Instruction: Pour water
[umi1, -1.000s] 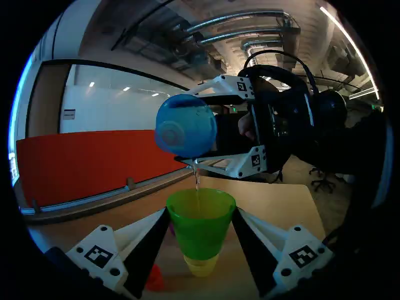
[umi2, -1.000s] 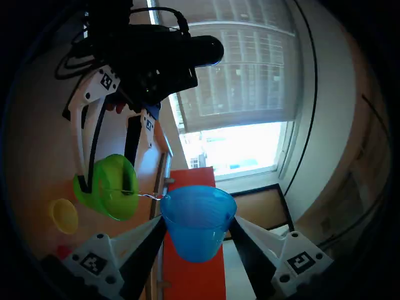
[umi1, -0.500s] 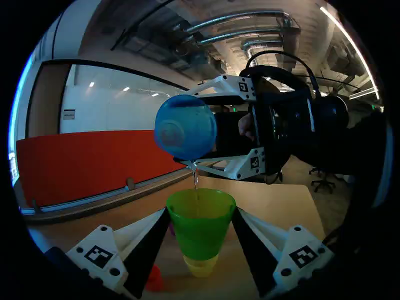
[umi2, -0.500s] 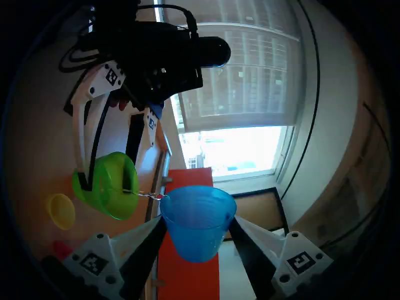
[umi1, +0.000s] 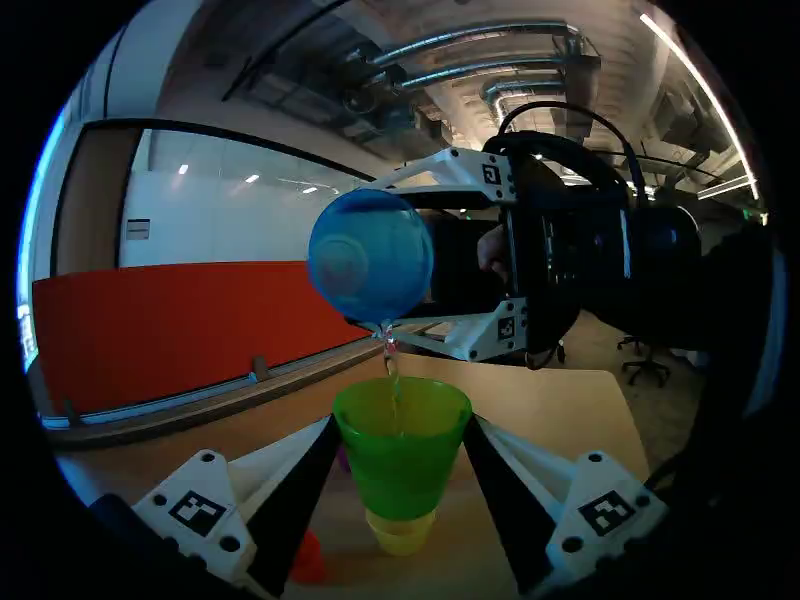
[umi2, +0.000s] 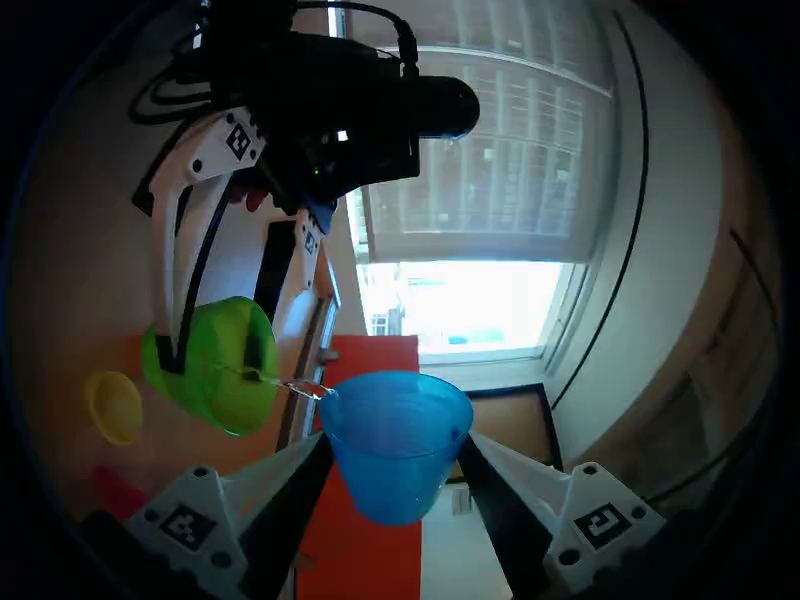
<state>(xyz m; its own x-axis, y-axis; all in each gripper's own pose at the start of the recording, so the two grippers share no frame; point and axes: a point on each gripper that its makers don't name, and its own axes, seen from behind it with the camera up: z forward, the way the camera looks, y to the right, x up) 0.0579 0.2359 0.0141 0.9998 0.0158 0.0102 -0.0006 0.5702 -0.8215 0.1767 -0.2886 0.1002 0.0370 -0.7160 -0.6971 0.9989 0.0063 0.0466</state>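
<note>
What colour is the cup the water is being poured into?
The receiving cup is translucent green, clearest in the left gripper view.

Opposed close views, common green cup (umi1: 401, 440)

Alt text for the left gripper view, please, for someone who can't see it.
The right gripper tips a blue cup, sending a thin stream of water into the green cup held by the left gripper. A yellow cup sits on the table.
</note>
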